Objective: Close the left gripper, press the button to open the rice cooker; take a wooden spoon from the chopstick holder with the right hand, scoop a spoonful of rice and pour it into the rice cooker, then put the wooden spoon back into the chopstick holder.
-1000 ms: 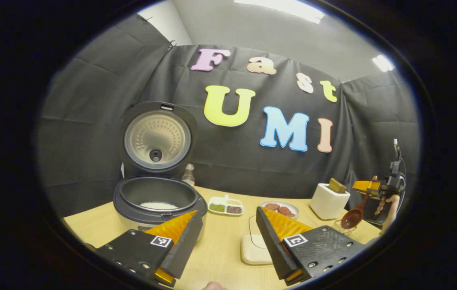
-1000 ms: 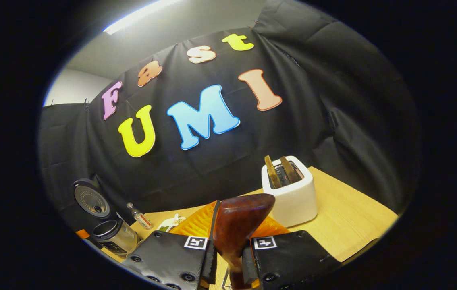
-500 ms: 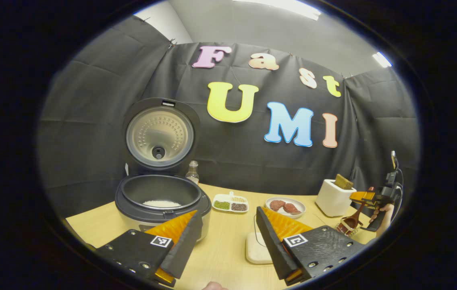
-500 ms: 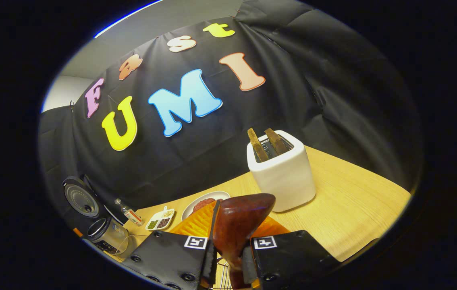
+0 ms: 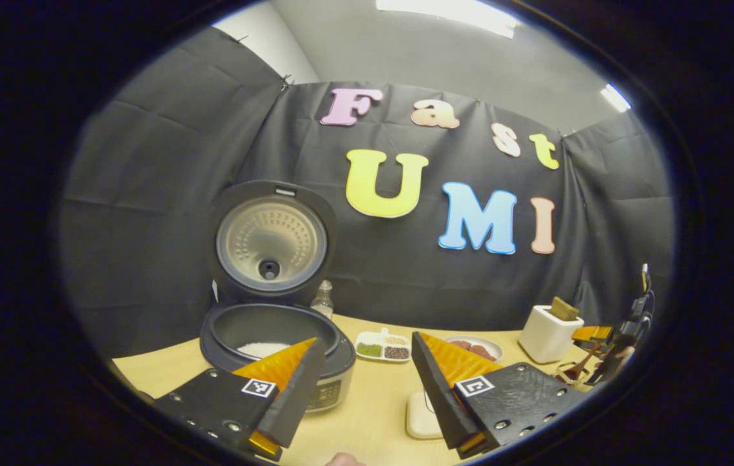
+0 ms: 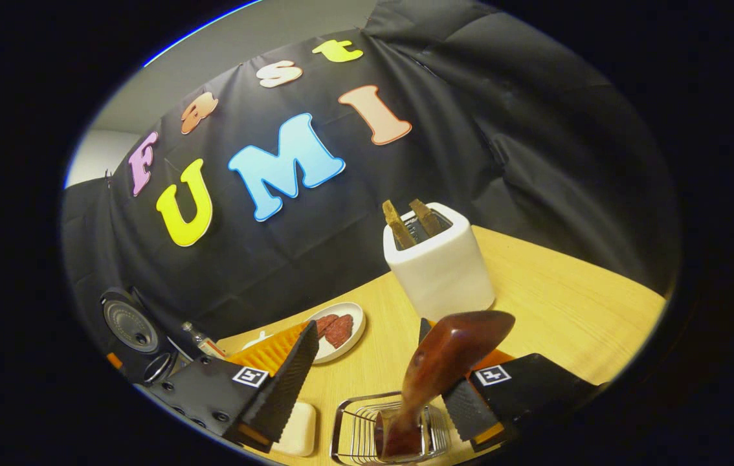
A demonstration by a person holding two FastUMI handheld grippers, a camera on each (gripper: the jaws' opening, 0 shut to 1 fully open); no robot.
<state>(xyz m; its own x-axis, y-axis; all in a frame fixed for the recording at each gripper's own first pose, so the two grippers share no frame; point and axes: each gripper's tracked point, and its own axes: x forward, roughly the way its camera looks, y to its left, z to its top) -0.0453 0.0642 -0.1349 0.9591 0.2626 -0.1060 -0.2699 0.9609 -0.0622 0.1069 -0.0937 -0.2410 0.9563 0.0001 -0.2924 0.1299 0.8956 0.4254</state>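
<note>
L gripper (image 5: 362, 382): fingers spread wide apart, holding nothing, hovering over the table (image 5: 367, 421) in front of the cooker.
R gripper (image 6: 373, 382): fingers apart; wooden spoon leans vs its right-hand finger, other finger well clear, so no clamp. Also seen far off at the right edge of the left gripper view (image 5: 600, 336), w/ the hand holding it.
Wooden spoon (image 6: 444, 362): handle end down inside the chopstick holder, bowl end up & tilted to the right, between the R gripper's fingers.
Chopstick holder (image 6: 357, 430): wire rack on table, just below R gripper, spoon standing in it.
Rice cooker (image 5: 276, 336): lid up & fully open, white rice lying in the pot; partly hidden behind L gripper's left-hand finger. Small at far left in right gripper view (image 6: 140, 343).
Toaster (image 6: 438, 265): white, 2 brown slices sticking up, behind the holder, apart from it.
Plate (image 6: 351, 317): white, reddish pieces on it, between R gripper's fingers in view, near toaster.
Divided dish (image 5: 383, 346): green & dark grains, beside the cooker.
Bottle (image 5: 323, 299): small, clear, behind cooker by the cloth wall.
White pad (image 5: 420, 417): flat on table, partly covered by L gripper's right-hand finger.
</note>
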